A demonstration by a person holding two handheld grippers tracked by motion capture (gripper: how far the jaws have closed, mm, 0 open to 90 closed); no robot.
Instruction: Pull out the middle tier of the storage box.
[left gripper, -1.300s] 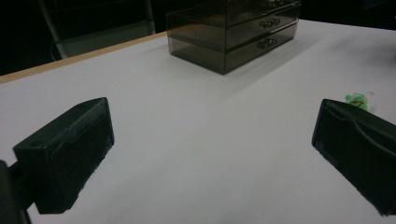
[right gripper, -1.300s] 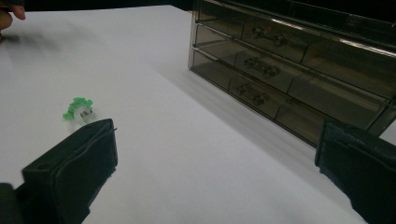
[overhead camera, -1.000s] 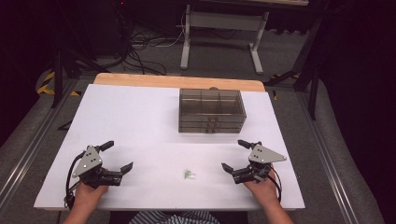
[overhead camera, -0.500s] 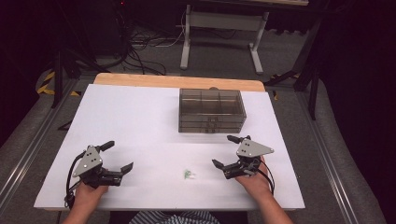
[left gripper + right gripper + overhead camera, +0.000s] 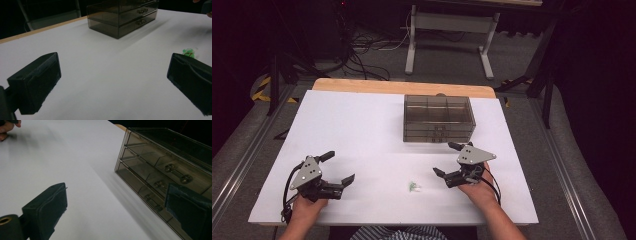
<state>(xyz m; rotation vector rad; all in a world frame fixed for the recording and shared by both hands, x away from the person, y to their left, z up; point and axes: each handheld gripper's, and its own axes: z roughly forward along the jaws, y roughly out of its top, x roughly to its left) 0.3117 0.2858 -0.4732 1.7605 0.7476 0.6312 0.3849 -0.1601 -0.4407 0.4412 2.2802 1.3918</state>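
Right gripper [image 5: 448, 161], jaws spread wide on nothing, has slid inward and forward across the white tabletop [image 5: 362, 130] over the last second, and now sits near the smoky transparent plastic drawer box [image 5: 438, 118] (its own view faces the drawer fronts). Left gripper [image 5: 337, 167] has stayed put, equally agape and empty. Between them lies the small green-and-white packet [image 5: 413, 187], untouched; a drawer pull looks likelier than a pickup.
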